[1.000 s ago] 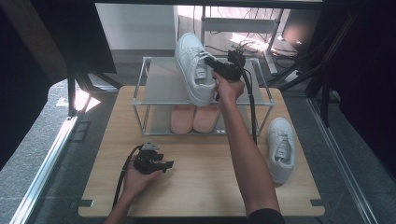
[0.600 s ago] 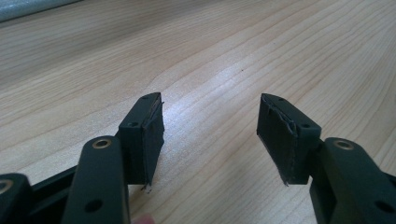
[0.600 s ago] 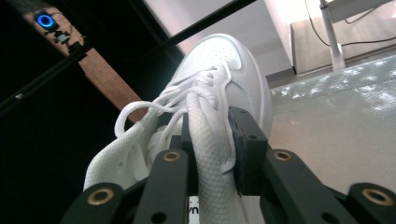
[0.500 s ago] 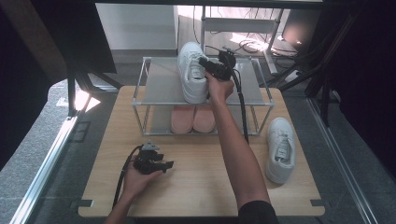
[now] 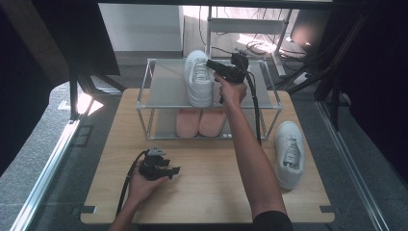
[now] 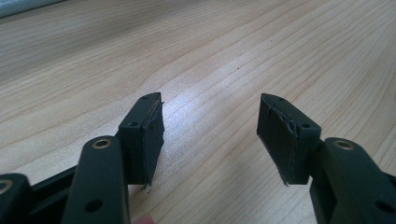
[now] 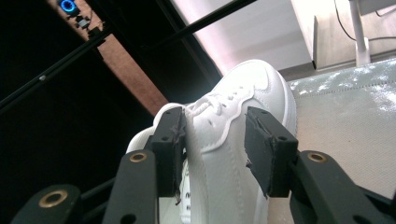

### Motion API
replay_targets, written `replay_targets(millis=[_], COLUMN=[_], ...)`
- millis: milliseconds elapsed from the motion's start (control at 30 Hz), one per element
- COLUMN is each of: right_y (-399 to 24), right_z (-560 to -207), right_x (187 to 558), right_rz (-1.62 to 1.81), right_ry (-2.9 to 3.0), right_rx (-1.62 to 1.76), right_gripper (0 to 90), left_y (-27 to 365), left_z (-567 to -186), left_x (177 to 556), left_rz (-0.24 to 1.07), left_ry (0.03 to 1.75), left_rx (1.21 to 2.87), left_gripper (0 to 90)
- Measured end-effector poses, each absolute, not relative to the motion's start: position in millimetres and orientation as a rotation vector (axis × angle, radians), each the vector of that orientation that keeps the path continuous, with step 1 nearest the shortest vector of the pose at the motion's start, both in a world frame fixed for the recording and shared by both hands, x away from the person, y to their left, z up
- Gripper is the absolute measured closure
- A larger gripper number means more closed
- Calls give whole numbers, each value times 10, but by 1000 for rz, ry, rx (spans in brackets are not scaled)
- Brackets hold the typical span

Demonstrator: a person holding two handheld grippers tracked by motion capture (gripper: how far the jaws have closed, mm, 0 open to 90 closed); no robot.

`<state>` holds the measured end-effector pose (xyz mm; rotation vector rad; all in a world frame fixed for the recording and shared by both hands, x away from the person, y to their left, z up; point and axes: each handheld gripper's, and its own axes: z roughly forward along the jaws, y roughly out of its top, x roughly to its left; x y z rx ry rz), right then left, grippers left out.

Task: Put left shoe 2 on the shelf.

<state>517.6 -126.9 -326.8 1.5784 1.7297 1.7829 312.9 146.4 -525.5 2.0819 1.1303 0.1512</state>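
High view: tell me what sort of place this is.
Probably a lab or recording workspace, not a home. A wooden table carries a small metal shoe rack with a white sneaker on top, cables sprawl across the floor behind, and dark frame struts surround the table.

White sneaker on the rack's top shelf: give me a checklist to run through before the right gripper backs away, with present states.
1. White sneaker resting on the rack's top shelf: ok.
2. Right gripper let go: its jaws have just been opening; the sneaker sits between them, left pad very close to it, right pad apart: cannot tell whether fully free.
3. Sneaker well inside the shelf edge: cannot tell at the far end.
4. Second white sneaker lying on the table for the next pickup: ok.
5. Left gripper open, nothing between its jaws, low over the table: ok.
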Motion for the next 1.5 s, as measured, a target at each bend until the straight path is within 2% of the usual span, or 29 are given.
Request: replay_targets(millis=[467, 967, 1500], right_y=[-1492, -1756, -1810], right_z=[-3217, -3319, -3479], right_x=[4774, 4419, 4089], right_rz=[1792, 1759, 1735], right_ry=[1790, 1846, 1925], right_rx=[1380, 1309, 1206], right_gripper=[607, 672, 715], left_y=[1446, 1439, 1431], left_z=[-5262, -5251, -5248], left_x=[3131, 3123, 3116], left_rz=[153, 161, 163], left_ry=[1127, 1127, 1128], left_rx=[2092, 2093, 2092], left_gripper=[418, 418, 417])
